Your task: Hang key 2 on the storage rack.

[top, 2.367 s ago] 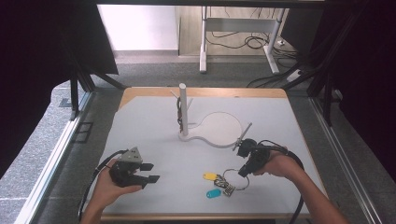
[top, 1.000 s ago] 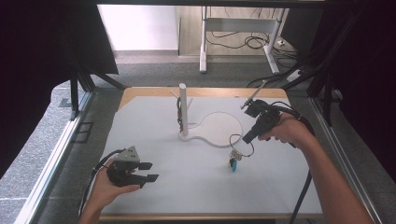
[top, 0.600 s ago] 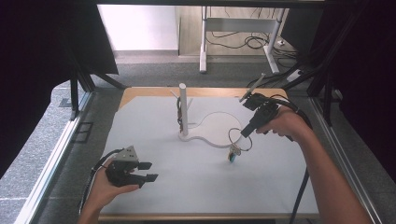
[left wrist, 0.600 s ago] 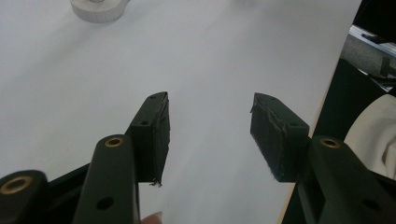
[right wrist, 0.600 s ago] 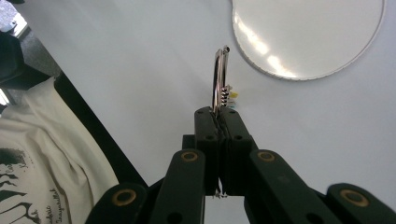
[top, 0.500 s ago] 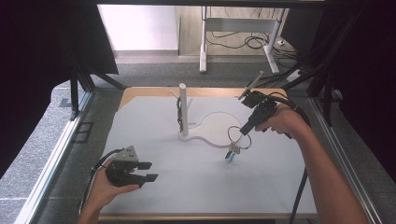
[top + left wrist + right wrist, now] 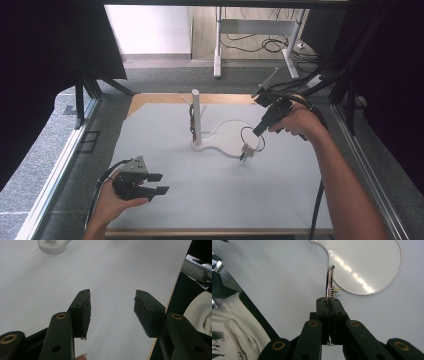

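My right gripper [image 7: 257,133] is shut on a metal key ring [image 7: 251,137], holding it above the right side of the white mat. Small keys with coloured tags [image 7: 245,152] dangle from the ring, over the near rim of a flat white round base [image 7: 227,131]. In the right gripper view the ring [image 7: 329,281] stands edge-on, pinched between the closed jaws of the gripper [image 7: 329,300], with the base [image 7: 364,262] beyond. A white post [image 7: 196,116] rises from the base's left end. My left gripper [image 7: 159,183] rests at the front left, open and empty [image 7: 111,293].
The white mat [image 7: 210,195] covers a wooden table with its edge close in front. Dark curtains flank both sides. Desk legs and cables [image 7: 260,45] lie on the floor beyond the far edge. The stand's foot [image 7: 52,246] shows far ahead of the left jaws.
The right gripper has lifted the key ring off the mat near the front and carried it back and up, over the round base. The left gripper has stayed still and open.
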Available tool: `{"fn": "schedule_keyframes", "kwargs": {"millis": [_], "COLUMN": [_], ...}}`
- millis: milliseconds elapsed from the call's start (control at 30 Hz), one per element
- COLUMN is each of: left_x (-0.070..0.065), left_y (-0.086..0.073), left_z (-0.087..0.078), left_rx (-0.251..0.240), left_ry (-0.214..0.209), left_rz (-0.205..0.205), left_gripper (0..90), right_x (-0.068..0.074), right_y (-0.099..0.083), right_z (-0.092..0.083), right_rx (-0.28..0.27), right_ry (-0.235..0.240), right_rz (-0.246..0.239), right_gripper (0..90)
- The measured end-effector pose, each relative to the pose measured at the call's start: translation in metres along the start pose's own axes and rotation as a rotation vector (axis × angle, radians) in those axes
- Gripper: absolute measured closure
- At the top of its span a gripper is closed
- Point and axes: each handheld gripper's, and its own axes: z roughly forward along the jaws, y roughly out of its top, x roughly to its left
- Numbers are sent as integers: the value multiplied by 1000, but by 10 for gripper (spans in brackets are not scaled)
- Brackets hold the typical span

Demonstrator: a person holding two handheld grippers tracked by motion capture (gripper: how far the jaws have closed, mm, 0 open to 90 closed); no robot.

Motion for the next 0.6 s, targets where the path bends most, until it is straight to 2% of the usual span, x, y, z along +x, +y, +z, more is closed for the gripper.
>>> {"fn": "schedule_keyframes", "kwargs": {"millis": [300, 600], "left_x": [0, -2], "left_y": [0, 1], "left_z": [-2, -1], "left_rx": [-7, -9], "left_ry": [-2, -7], "left_rz": [-1, 4], "left_gripper": [480, 480], "right_x": [-1, 1], "right_y": [17, 34], "right_z": [0, -4], "right_rx": [2, -19], "right_ry": [-2, -10], "right_rz": [6, 5], "right_gripper": [880, 879]}}
